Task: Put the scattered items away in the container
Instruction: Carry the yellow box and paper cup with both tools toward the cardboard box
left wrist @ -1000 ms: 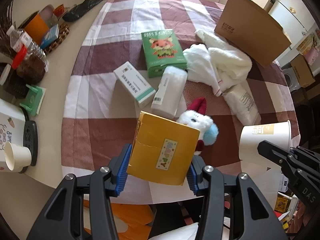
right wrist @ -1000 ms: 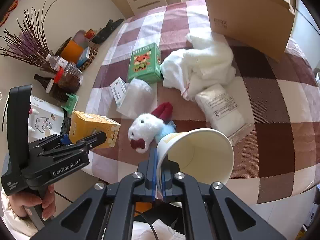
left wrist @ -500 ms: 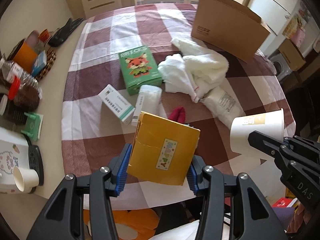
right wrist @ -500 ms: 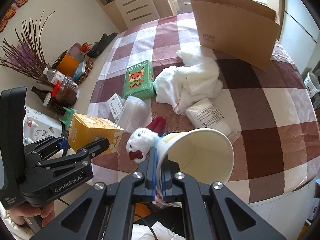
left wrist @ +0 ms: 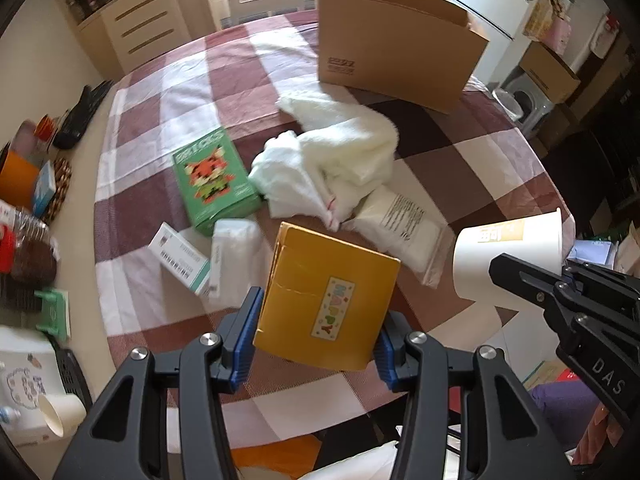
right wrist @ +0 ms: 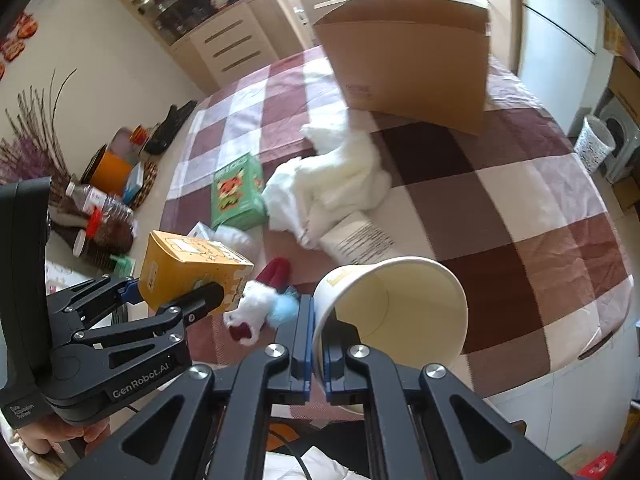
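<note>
Where fingers [left wrist: 244, 338] clamp: yellow box [left wrist: 326, 298].

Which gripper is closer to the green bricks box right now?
Left. The left gripper, holding the yellow box, hangs just before the green bricks box; the right gripper, holding the paper cup, sits farther right.

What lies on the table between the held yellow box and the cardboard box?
In the left wrist view, a crumpled white towel lies between the yellow box and the cardboard box.

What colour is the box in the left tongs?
Mustard yellow box, with a small multicoloured sticker; clearest in the left wrist view.
</note>
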A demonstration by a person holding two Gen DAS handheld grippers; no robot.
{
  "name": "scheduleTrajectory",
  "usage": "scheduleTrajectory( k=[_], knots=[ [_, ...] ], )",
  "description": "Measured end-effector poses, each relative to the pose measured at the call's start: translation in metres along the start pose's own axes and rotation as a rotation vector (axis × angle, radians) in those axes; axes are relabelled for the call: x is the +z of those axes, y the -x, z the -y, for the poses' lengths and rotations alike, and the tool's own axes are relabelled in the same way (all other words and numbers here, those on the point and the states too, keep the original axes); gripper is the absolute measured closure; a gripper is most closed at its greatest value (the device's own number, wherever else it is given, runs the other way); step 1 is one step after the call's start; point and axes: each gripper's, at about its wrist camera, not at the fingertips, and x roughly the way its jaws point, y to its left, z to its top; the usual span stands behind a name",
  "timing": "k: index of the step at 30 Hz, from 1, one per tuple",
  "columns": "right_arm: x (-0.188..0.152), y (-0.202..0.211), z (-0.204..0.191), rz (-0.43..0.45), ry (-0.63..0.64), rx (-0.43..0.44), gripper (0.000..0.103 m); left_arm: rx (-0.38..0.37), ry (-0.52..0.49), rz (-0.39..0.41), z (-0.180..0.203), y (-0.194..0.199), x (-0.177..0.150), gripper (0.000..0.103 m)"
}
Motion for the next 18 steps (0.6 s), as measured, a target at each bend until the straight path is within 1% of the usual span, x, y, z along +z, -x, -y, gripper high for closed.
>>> scheduleTrajectory(
  k=[9,18],
  knots=[
    [0.019,0.008,0.028,0.042,-0.063,-0.03,0.1,-0.011,-0.064,0.008,0.025,-0.007,0.032,0.053],
    [0.038,0.01,0.042,0.066,-0.084,-0.045,0.1,-0.011,-0.091,0.028,0.037,-0.01,0.06,0.053]
  ],
)
